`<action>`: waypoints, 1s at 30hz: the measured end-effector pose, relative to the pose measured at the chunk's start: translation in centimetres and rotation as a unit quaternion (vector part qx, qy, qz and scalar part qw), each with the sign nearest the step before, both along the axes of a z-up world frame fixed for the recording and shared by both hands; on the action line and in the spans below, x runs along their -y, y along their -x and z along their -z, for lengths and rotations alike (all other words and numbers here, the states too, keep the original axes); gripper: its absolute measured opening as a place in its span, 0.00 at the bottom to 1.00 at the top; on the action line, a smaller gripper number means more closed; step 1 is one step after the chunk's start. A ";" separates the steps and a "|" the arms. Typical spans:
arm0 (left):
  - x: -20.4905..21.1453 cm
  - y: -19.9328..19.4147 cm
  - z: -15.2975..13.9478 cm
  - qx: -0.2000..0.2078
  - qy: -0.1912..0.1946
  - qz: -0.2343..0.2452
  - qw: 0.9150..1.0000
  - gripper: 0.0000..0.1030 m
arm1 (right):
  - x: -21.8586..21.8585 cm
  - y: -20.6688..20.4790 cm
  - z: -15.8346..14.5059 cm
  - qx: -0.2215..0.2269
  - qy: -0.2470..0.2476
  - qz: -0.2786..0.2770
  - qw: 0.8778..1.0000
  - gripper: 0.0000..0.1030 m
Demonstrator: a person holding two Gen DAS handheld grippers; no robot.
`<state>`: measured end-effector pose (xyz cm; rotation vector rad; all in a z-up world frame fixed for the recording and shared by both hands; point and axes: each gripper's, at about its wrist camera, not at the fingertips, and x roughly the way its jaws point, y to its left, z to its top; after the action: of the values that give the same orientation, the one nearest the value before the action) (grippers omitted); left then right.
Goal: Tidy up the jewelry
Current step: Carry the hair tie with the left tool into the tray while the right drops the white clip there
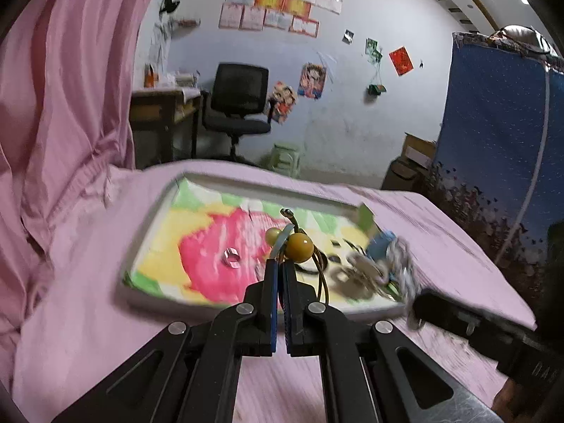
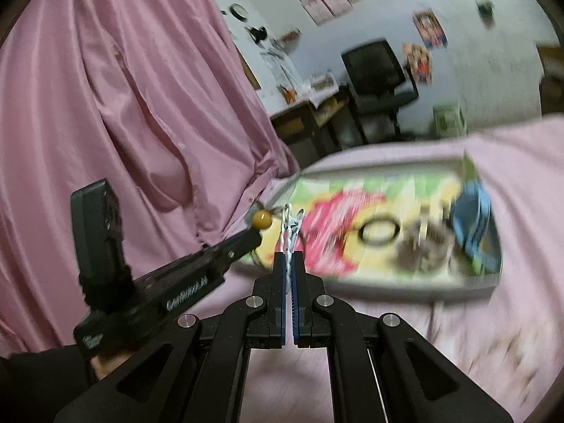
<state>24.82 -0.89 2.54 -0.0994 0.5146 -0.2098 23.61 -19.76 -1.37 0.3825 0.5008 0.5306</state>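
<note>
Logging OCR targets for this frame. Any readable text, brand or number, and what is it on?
"DAB" or similar, cut off: faint embossed letters on the black right gripper body, left wrist view; uncertain.
White brand lettering on the black left gripper body, right wrist view: too blurred to read.
White logo on the black strap below it: unreadable.
Paper certificates and cartoon posters on the pale wall: too small and blurred.
Colourful tray: no readable text.

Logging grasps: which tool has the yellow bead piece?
The left tool: shut on the yellow bead piece. The right tool grips a white clip.
</note>
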 end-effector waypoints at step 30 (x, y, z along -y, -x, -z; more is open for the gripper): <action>-2.1 -7.9 4.5 -0.143 -0.004 -0.039 0.989 0.04 | -1.9 -7.7 4.9 -0.093 0.074 0.058 0.991 0.03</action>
<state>32.77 1.25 -1.92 -0.1422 0.7950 -0.1164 31.29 -17.85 -6.28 0.3189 0.6897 0.3451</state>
